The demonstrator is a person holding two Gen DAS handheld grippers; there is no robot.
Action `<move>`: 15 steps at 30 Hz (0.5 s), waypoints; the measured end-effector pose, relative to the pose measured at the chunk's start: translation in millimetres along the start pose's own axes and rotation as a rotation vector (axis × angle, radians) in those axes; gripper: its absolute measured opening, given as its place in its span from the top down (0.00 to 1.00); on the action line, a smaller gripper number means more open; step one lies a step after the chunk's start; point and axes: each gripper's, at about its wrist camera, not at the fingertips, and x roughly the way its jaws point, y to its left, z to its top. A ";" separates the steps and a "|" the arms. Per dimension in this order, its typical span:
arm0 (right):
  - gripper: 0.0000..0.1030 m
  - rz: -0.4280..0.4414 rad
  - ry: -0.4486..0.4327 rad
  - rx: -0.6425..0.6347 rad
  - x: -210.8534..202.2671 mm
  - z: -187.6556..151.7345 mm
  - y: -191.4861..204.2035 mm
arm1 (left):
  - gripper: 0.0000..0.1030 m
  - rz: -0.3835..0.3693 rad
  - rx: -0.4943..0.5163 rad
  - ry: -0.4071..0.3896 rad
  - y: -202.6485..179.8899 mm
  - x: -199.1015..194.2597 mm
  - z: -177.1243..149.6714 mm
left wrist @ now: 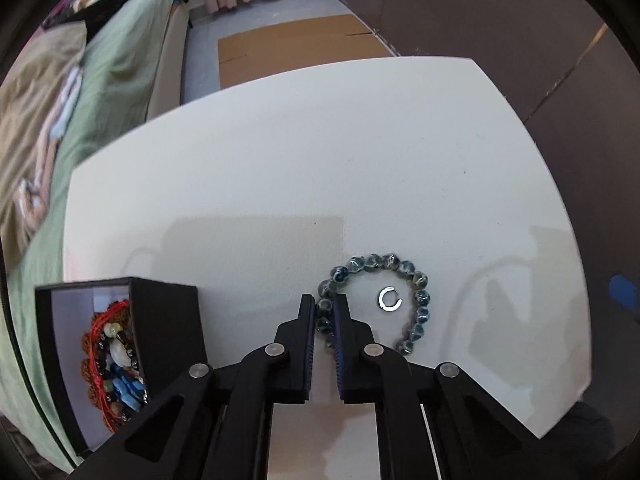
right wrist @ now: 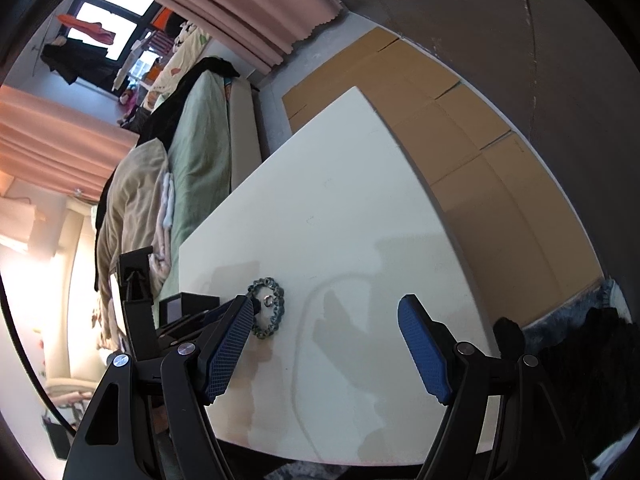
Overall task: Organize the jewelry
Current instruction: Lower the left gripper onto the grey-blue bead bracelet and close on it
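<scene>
At far left we see the black box (left wrist: 160, 340) open on the white table (left wrist: 320, 160), red cord and mixed beads heaped inside. To its right our left gripper (left wrist: 325, 305) has its jaws drawn nearly together on the left side of the blue-grey bead bracelet (left wrist: 376, 264), which lies flat with a small silver ring (left wrist: 389, 300) inside its loop. Farther right, our right gripper (right wrist: 326, 312) hangs over the table with jaws spread wide, gripping nothing, the bracelet (right wrist: 272, 308) just beyond its left finger.
</scene>
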 end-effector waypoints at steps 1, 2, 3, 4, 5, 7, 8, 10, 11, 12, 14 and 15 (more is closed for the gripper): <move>0.27 -0.001 0.004 -0.008 2.2 -0.6 3.1 | 0.92 -0.029 -0.011 -0.004 2.4 -2.9 -0.7; 0.27 -0.002 0.006 -0.013 4.0 -0.7 5.0 | 0.92 -0.033 -0.008 -0.018 2.8 -7.9 -2.0; 0.27 0.000 0.008 -0.019 5.9 -1.1 7.2 | 0.92 -0.033 0.000 -0.040 3.3 -16.0 -4.3; 0.27 0.001 0.011 -0.024 7.6 -1.5 9.3 | 0.92 -0.043 0.004 -0.053 2.6 -22.8 -5.5; 0.27 0.001 0.013 -0.029 8.8 -1.3 10.8 | 0.92 -0.058 0.006 -0.062 2.6 -29.8 -6.9; 0.27 -0.003 0.017 -0.048 12.3 -2.1 15.9 | 0.92 -0.080 0.013 -0.085 2.8 -44.9 -7.8; 0.27 -0.003 0.021 -0.060 14.3 -2.5 18.8 | 0.92 -0.084 0.021 -0.102 2.0 -53.0 -8.1; 0.27 -0.004 0.024 -0.075 17.8 -3.2 23.2 | 0.92 -0.099 0.032 -0.127 1.5 -67.7 -9.9; 0.27 -0.007 0.027 -0.084 20.0 -4.1 26.0 | 0.92 -0.107 0.036 -0.138 1.7 -74.8 -10.8; 0.27 -0.011 0.030 -0.091 22.5 -4.5 28.4 | 0.92 -0.111 0.038 -0.150 2.3 -81.1 -11.0; 0.27 -0.020 0.034 -0.102 27.2 -5.3 32.5 | 0.92 -0.109 0.041 -0.171 6.6 -90.8 -10.9; 0.27 -0.022 0.037 -0.105 29.9 -5.9 34.7 | 0.92 -0.108 0.038 -0.178 12.9 -92.2 -8.7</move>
